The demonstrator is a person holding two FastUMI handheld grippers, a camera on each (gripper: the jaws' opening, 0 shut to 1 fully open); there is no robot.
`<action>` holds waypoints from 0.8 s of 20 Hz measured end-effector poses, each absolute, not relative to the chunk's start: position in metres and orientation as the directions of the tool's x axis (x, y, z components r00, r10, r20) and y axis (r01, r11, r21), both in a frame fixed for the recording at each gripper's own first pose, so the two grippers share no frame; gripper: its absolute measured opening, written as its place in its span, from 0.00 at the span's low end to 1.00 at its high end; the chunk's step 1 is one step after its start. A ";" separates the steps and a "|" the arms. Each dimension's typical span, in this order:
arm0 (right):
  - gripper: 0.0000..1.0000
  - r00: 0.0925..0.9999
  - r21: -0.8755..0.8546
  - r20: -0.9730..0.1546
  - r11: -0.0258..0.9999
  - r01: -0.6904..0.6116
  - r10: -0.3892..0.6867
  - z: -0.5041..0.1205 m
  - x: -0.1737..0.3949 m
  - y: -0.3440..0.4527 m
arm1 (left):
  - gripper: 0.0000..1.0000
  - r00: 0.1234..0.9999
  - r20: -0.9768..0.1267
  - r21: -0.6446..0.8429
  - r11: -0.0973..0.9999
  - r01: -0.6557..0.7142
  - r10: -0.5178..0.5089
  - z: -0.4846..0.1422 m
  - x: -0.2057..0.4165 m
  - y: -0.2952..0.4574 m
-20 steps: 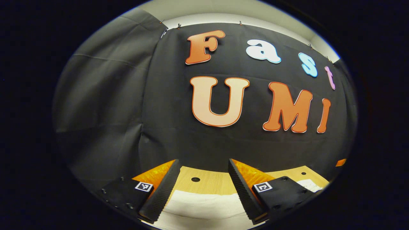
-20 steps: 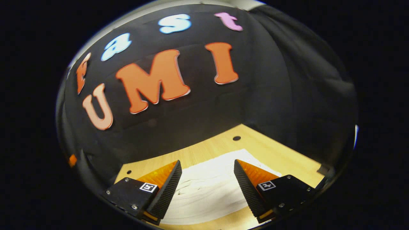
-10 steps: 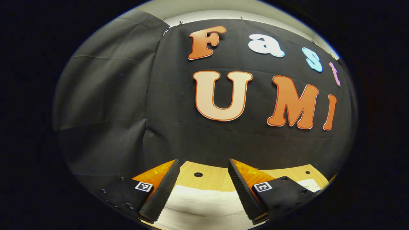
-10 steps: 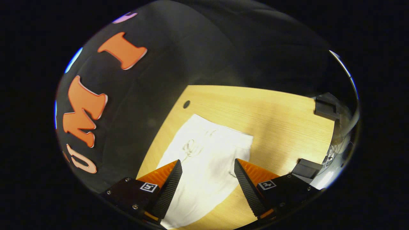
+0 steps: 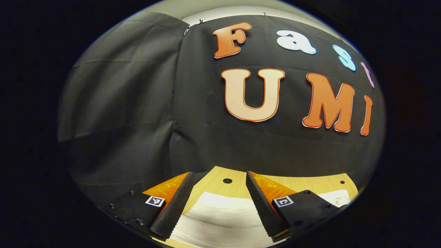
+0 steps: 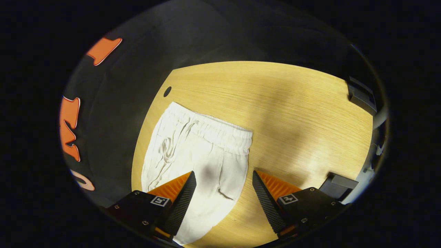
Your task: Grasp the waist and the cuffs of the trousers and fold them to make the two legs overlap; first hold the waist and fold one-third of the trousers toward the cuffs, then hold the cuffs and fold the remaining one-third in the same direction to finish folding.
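White trousers (image 6: 196,151) lie flat on the wooden table (image 6: 293,113), their elastic waist (image 6: 220,129) with a drawstring toward the far side in the right gripper view. My right gripper (image 6: 222,203) hangs open above the hip part, holding nothing. In the left gripper view another stretch of the white trousers (image 5: 220,220) lies just below my left gripper (image 5: 217,206), which is open and empty and points at the booth wall. A further bit of the white cloth (image 5: 336,198) shows at the right of that view.
The table (image 5: 310,184) has small round holes (image 5: 227,180) near its far edge, right by the black cloth wall. Dark brackets (image 6: 360,96) stand at the table's right edge, another one (image 6: 339,186) nearer in the right gripper view. Bare wood lies right of the waist.
My right gripper has swung right and tipped down, from facing the wall to looking over the waist and table. My left gripper has shifted slightly; more table shows.
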State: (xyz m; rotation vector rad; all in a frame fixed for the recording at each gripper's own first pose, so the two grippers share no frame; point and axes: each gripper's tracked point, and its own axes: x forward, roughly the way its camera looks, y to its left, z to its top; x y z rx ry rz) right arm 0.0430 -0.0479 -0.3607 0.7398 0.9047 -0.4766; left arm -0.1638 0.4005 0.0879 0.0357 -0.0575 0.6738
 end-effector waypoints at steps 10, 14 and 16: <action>0.55 0.474 0.310 -0.879 0.686 0.658 -0.056 -0.376 0.061 -0.051 | 0.99 0.714 -0.039 -0.079 0.710 -0.700 0.699 0.052 -0.187 0.428; 0.11 0.460 0.287 -0.885 0.697 0.657 -0.069 -0.380 0.055 -0.058 | 0.99 0.706 -0.113 -0.156 0.689 -0.707 0.699 0.027 -0.193 0.439; 0.01 0.471 0.295 -0.879 0.699 0.651 -0.067 -0.378 0.055 -0.055 | 0.99 0.675 -0.169 -0.182 0.650 -0.738 0.719 0.009 -0.203 0.450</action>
